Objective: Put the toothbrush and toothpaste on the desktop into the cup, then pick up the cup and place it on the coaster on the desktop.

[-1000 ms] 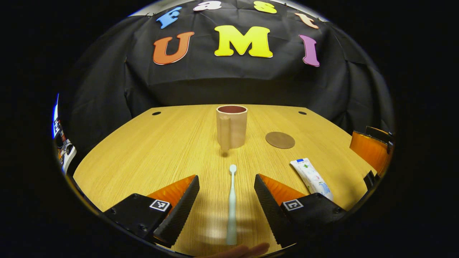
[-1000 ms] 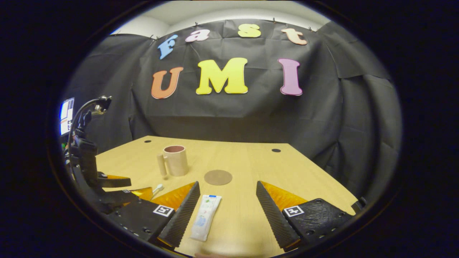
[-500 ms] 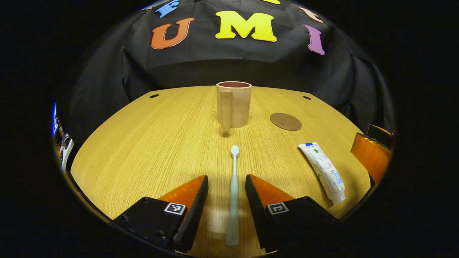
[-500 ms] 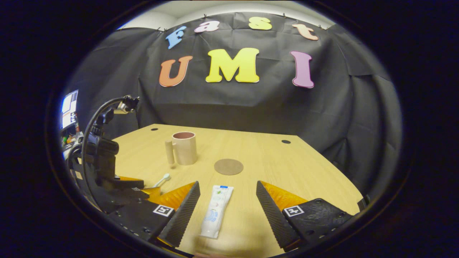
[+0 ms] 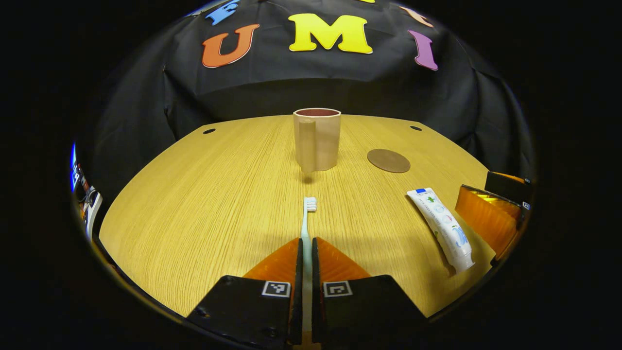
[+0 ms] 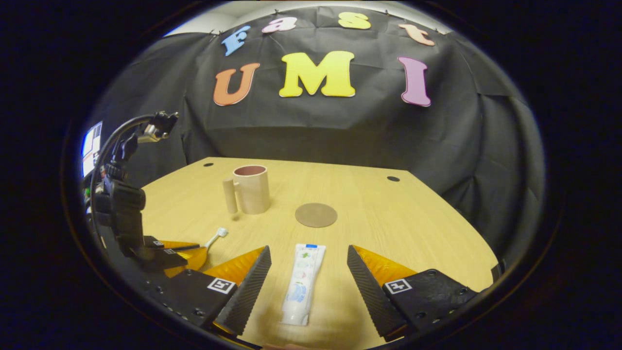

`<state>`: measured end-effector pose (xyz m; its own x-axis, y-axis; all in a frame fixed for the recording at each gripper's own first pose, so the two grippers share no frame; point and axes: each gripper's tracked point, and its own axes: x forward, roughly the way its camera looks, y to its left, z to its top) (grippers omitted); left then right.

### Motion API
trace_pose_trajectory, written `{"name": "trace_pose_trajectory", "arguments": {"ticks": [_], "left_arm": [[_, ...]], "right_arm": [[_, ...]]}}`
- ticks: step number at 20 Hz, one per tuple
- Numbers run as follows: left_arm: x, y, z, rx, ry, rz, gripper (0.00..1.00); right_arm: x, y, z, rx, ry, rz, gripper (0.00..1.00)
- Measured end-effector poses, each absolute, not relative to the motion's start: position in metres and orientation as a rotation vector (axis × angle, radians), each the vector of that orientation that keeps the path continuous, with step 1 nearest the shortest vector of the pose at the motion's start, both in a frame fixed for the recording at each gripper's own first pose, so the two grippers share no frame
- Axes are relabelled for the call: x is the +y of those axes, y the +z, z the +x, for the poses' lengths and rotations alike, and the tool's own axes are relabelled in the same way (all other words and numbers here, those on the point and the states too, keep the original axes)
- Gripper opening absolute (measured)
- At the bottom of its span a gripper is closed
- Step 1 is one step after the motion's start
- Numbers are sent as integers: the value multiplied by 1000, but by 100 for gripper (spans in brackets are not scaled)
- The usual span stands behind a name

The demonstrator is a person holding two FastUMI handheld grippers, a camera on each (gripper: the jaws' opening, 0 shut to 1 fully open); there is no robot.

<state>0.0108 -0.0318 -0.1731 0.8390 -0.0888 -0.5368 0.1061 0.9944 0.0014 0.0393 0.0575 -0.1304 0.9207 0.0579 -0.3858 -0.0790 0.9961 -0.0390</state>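
The left hand-held gripper (image 5: 306, 253) was closed on the toothbrush (image 5: 306, 228), both fingers pressed against the handle low over the tabletop (image 5: 204, 194). The brush head stuck out just ahead of the fingertips, pointing toward the cup (image 5: 317, 139), which stood upright farther ahead with its handle facing back toward this gripper. The round brown coaster (image 5: 388, 160) lay ahead and to the right of it, beside the cup but apart from it.

The right hand-held gripper (image 6: 307, 265) was spread wide open above the tabletop (image 6: 413, 218), its fingers on either side of the toothpaste (image 6: 302, 283) without touching it. The tube lay flat between them, pointing away from the gripper toward the coaster (image 6: 316, 215) directly ahead. The cup (image 6: 250, 189) stood ahead and to the left of this gripper. Off to its left, the left hand-held gripper (image 6: 187, 250) showed holding the toothbrush (image 6: 216, 236), brush head angled up toward the cup.
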Motion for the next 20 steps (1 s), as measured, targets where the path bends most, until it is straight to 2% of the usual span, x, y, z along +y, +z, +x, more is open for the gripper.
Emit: {"name": "trace_pose_trajectory", "arguments": {"ticks": [6,10,12,13,18,20], "left_arm": [[-30,-171,9,541,-117,-16,7],[-23,-155,7,474,-116,-12,7],[-23,-146,7,442,-117,-17,7],[-23,-141,7,423,-117,-21,7],[-18,-105,8,262,-111,-12,7],[-19,-96,6,227,-118,-35,7]], "right_arm": [[61,-150,44,469,54,-33,95],[64,-171,43,532,46,-43,98],[65,-181,42,567,46,-32,95],[66,-184,42,578,48,-27,98],[64,-200,44,629,55,-3,92],[63,-198,45,634,60,12,84]]}}
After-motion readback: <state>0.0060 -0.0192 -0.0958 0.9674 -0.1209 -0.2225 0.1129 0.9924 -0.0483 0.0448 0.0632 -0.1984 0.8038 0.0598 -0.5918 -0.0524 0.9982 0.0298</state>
